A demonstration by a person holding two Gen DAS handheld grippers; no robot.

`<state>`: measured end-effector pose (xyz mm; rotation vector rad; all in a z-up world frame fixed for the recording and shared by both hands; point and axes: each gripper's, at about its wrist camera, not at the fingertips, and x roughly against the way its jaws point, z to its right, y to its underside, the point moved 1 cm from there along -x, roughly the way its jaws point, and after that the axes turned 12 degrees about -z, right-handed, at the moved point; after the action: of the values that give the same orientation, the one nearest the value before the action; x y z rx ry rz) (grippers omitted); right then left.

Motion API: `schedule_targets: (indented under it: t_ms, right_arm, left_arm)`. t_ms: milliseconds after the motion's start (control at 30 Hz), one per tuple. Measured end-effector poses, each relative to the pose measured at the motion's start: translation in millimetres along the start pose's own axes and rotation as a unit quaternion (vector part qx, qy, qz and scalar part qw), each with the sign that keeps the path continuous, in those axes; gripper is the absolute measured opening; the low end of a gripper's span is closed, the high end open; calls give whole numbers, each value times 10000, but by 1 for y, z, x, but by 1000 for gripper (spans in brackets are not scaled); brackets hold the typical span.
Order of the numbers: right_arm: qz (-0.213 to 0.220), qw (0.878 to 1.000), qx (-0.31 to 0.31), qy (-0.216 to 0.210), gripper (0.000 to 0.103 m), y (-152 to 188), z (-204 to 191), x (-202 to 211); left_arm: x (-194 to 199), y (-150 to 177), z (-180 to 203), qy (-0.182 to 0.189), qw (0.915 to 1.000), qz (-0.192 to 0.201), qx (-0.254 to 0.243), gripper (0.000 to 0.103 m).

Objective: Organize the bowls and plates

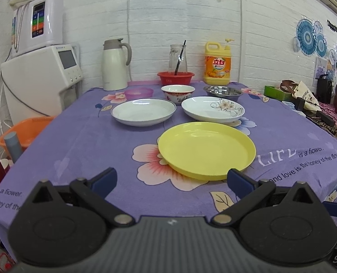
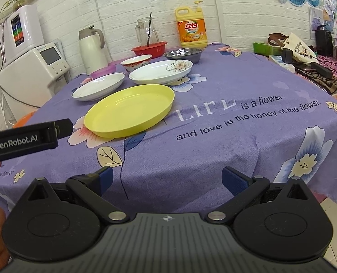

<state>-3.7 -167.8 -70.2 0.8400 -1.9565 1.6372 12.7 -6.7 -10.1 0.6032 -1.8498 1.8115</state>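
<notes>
A yellow plate [image 1: 205, 150] [image 2: 132, 109] lies nearest on the purple cloth. Behind it sit a blue-rimmed white plate [image 1: 143, 111] [image 2: 99, 86] on the left and a flower-patterned white plate [image 1: 212, 109] [image 2: 160, 71] on the right. Further back stand a pink bowl [image 1: 138, 93] [image 2: 103, 71], a red-and-white china bowl [image 1: 178, 93] [image 2: 136, 62] and a steel bowl [image 1: 223, 92] [image 2: 183, 54]. My left gripper [image 1: 171, 180] hangs open just short of the yellow plate, holding nothing. My right gripper [image 2: 167, 178] is open and empty over the table's near edge.
At the back stand a thermos [image 1: 115, 64], a red basket [image 1: 175, 77] with a glass jug [image 1: 178, 56], and a detergent bottle [image 1: 217, 64]. Water machines [image 1: 43, 75] and an orange basin [image 1: 26, 132] are left of the table. Bags and clutter [image 1: 304, 97] lie right.
</notes>
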Motion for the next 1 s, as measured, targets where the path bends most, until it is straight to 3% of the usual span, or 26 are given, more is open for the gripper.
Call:
schedule_targets:
  t_ms: [1000]
  right_arm:
    - [-13, 10000, -29, -5, 103, 0, 1, -3]
  left_arm:
    - [-5, 1, -2, 46, 9999, -90, 32, 103]
